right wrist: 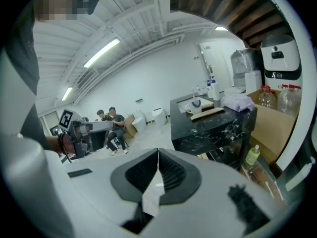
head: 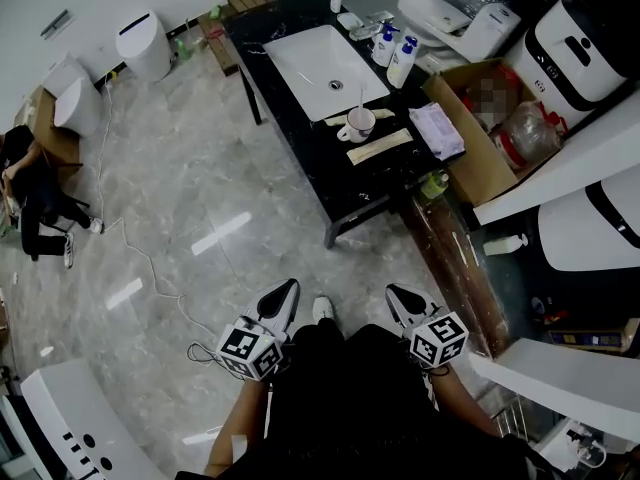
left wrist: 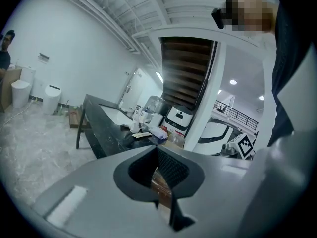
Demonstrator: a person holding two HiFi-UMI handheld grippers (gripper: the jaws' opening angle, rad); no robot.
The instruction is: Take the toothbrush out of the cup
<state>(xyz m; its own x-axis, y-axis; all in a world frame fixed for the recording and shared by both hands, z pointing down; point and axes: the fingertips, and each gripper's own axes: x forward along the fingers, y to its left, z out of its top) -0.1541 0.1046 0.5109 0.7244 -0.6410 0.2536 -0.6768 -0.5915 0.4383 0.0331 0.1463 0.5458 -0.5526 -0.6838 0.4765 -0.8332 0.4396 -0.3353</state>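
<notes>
A white cup point(head: 360, 124) stands on the black table point(head: 300, 128) just in front of the white sink basin point(head: 325, 63). A thin toothbrush point(head: 362, 99) stands upright in the cup. Both grippers are held low near the person's body, far from the table and over the floor. My left gripper point(head: 284, 292) is shut with nothing in it, and its jaws meet in the left gripper view point(left wrist: 157, 151). My right gripper point(head: 399, 295) is also shut and empty point(right wrist: 158, 156). The right gripper view shows the cup point(right wrist: 195, 107) far off on the tabletop.
Near the cup lie a pale flat strip point(head: 378, 146) and a folded cloth point(head: 437, 128). Pump bottles point(head: 396, 52) stand by the basin. An open cardboard box point(head: 478, 158) sits right of the table. A cable point(head: 150, 268) runs over the marble floor. A person point(head: 30, 193) sits at the far left.
</notes>
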